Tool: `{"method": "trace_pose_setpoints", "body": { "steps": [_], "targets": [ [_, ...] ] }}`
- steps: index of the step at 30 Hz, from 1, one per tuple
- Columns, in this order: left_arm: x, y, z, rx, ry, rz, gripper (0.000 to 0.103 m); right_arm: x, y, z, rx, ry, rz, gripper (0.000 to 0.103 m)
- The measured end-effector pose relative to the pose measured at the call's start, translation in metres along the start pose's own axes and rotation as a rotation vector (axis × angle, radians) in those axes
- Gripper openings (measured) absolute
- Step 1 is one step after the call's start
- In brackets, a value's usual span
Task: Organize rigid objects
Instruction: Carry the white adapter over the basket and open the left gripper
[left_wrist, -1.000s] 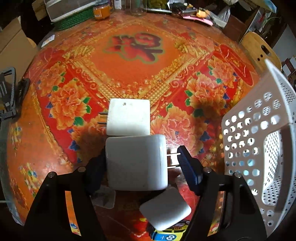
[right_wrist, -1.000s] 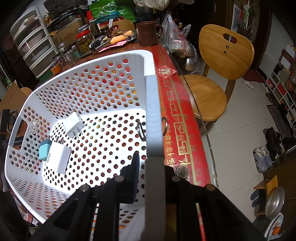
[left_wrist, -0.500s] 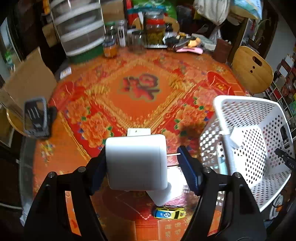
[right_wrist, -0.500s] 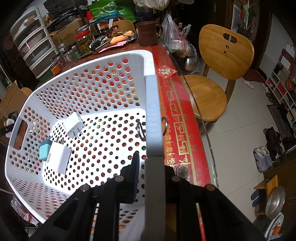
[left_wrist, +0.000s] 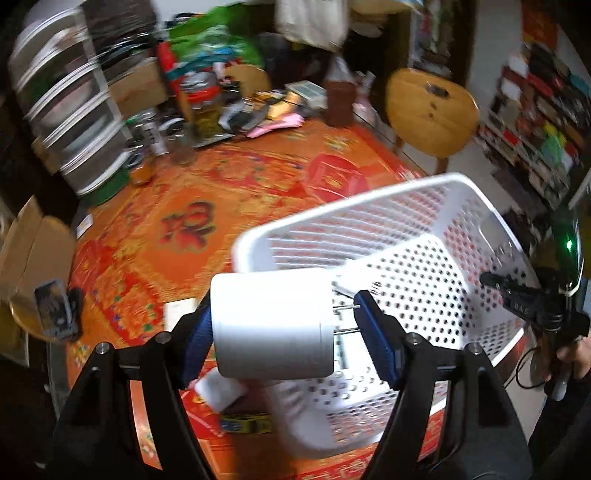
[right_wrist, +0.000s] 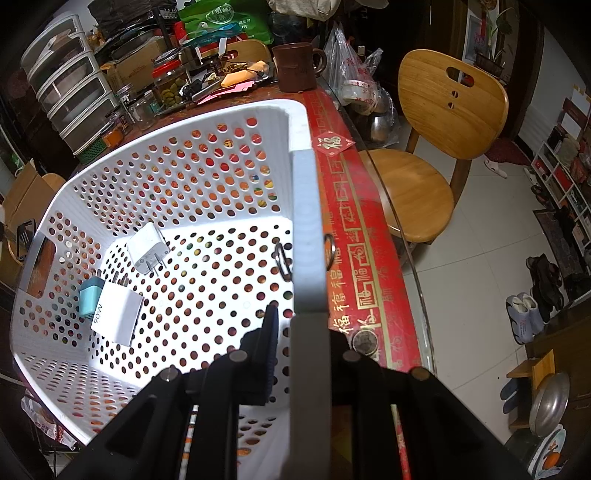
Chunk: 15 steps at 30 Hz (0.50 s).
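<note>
White charger (left_wrist: 272, 325) above basket (left_wrist: 369, 199)

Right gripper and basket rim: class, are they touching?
Touching. The right wrist view shows the right gripper with jaws clamped on either side of the white basket rim.

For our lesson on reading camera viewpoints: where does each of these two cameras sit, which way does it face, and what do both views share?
Left wrist: on the left gripper, facing across the table; its fingers hold a white charger near the white basket, with the right gripper opposite.
Right wrist: on the right gripper, looking down into the basket, clamping its rim.
Shared: basket, wooden chair, brown mug.
</note>
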<state>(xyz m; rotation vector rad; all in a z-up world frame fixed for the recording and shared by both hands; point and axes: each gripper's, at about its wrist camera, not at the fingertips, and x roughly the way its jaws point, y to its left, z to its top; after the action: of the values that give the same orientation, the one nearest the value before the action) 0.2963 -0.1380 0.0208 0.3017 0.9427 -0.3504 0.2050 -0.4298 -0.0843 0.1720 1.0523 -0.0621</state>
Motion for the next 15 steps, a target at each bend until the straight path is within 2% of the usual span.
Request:
{"method": "trace_pose_setpoints", "body": {
  "steps": [4, 7, 15],
  "targets": [
    [0.035, -0.047, 0.007, 0.097, 0.089, 0.018, 0.070, 0.000, 0.000, 0.000, 0.000, 0.000, 0.000, 0.016],
    [0.063, -0.068, 0.006, 0.153, 0.141, 0.028, 0.070, 0.000, 0.001, 0.000, -0.002, 0.001, -0.001, 0.016],
    [0.098, -0.105, 0.000, 0.234, 0.234, -0.037, 0.070, 0.000, 0.001, -0.001, -0.002, 0.001, -0.002, 0.016]
  ]
}}
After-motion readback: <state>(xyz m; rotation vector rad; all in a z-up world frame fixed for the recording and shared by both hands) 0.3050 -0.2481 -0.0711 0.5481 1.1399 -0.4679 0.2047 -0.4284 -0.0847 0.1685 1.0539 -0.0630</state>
